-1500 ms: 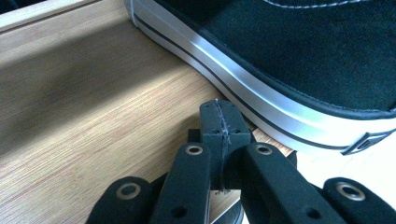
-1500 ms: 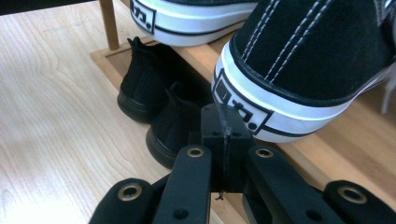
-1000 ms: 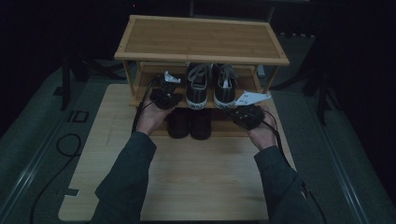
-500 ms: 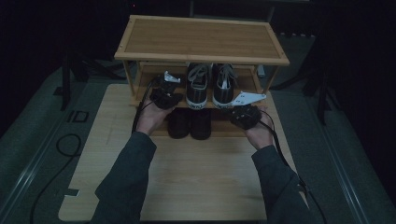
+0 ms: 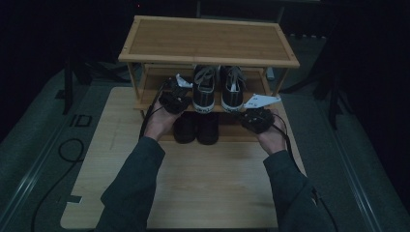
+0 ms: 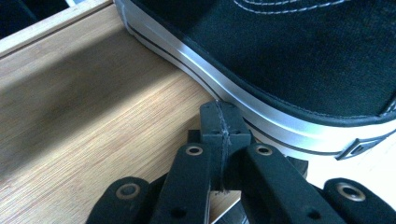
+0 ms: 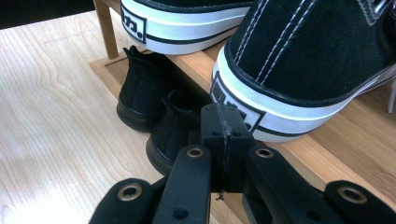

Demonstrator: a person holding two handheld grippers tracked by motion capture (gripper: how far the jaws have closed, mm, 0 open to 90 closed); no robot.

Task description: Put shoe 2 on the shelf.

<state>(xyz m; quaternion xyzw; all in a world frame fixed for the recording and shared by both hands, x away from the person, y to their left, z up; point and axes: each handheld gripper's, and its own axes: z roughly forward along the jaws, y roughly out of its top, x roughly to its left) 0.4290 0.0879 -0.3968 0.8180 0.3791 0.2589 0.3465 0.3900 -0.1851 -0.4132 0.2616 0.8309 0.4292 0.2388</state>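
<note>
At mid-frame, closed empty left tongs [image 5: 175,96] and right tongs [image 5: 255,117] flank the black canvas sneakers [image 5: 218,88] on the bamboo rack [image 5: 208,41], apparently approaching; gripping requires opening first.

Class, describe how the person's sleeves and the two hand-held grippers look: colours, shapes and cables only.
Both forearms wear dark grey-green long sleeves. The left hand-held gripper and the right hand-held gripper are black, each with two flat black jaws studded with brass-ringed rivets. A thin black cable trails from each, and a pale grey three-cornered plate tops the right one.
</note>
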